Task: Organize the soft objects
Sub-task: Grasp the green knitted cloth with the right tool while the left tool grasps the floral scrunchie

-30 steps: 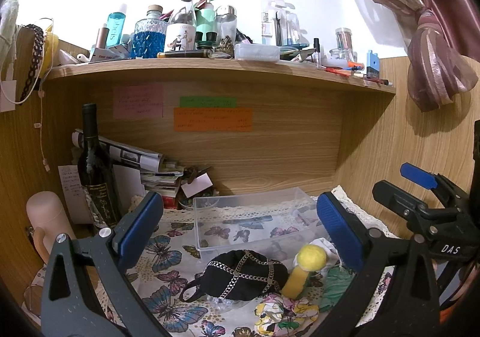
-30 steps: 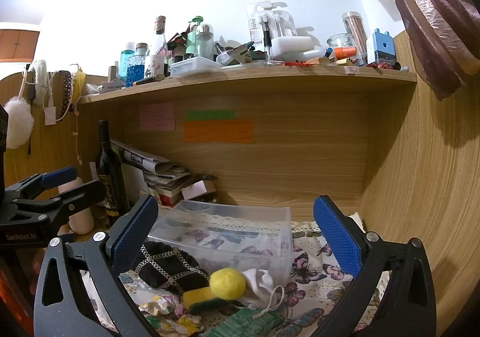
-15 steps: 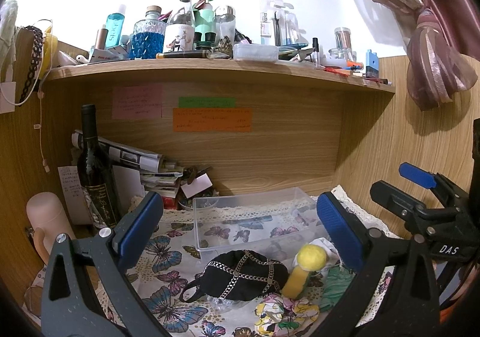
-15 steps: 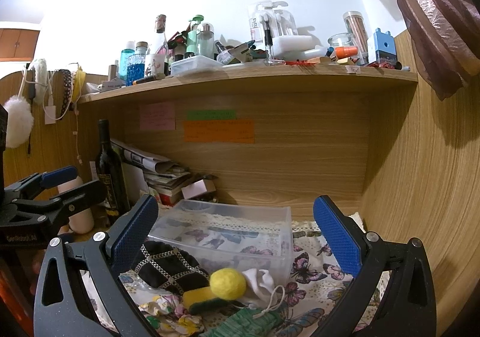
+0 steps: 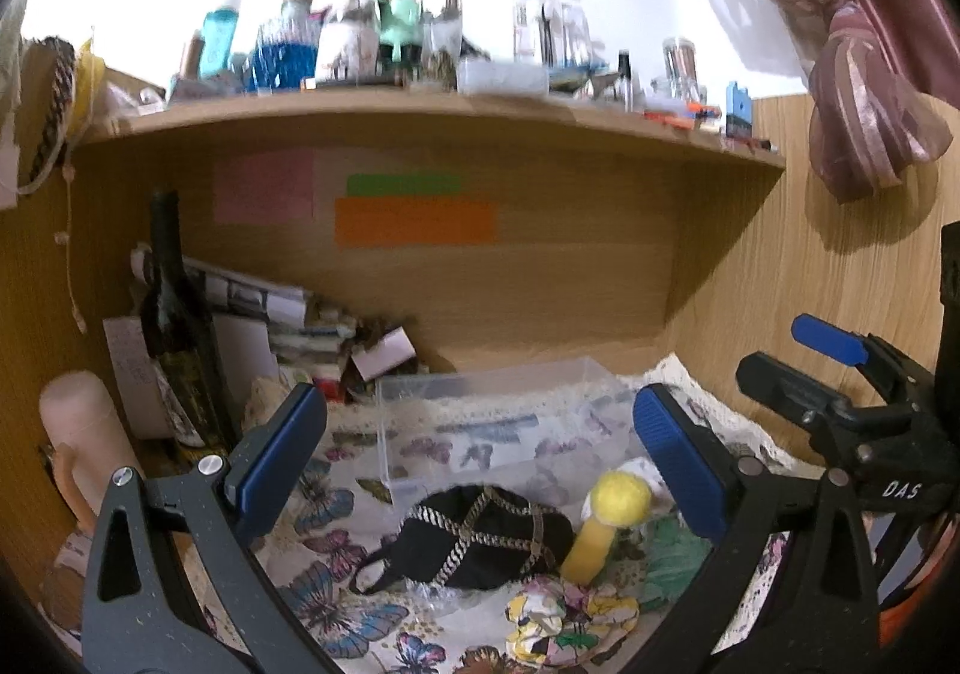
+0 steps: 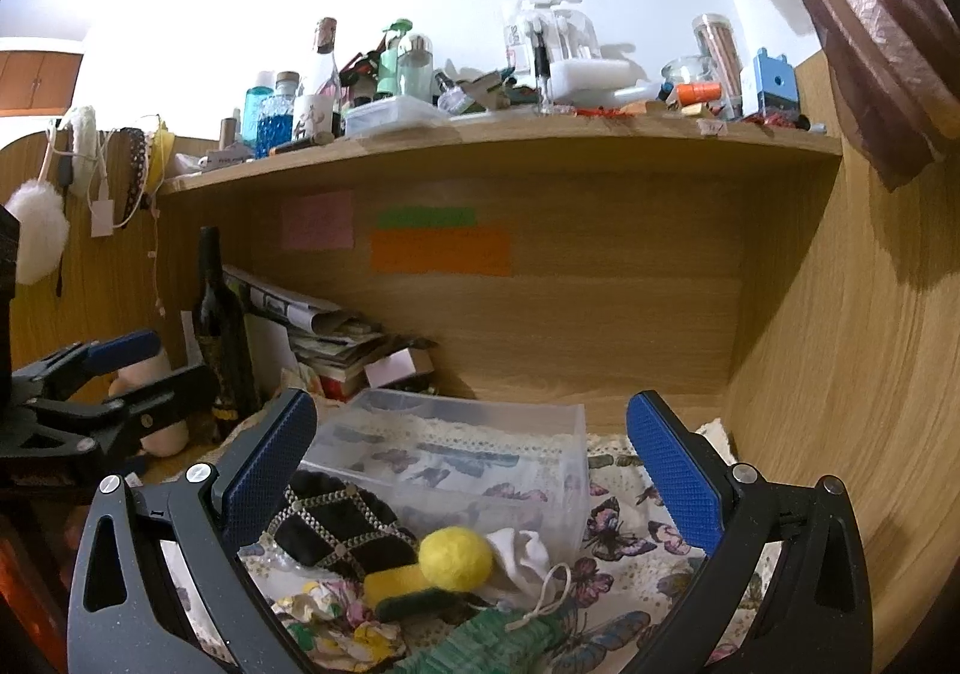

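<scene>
A pile of soft things lies on the butterfly cloth (image 5: 336,572) in front of a clear plastic box (image 5: 498,428): a black pouch with a chain pattern (image 5: 480,536), a yellow ball (image 5: 618,500) on a yellow sponge (image 5: 591,548), a white cloth bag (image 6: 522,548), a green knitted piece (image 6: 492,644) and a floral scrunchie (image 5: 564,614). The box also shows in the right wrist view (image 6: 468,458). My left gripper (image 5: 480,464) is open and empty above the pile. My right gripper (image 6: 474,476) is open and empty above it too.
A dark wine bottle (image 5: 174,314) and a stack of papers and books (image 5: 282,314) stand at the back left. A pale pink bottle (image 5: 78,434) is at the far left. Wooden walls close the alcove; a cluttered shelf (image 5: 420,104) runs overhead.
The left wrist view has shifted slightly and is blurred, so the left gripper is moving a little. The right gripper and the objects have not moved.
</scene>
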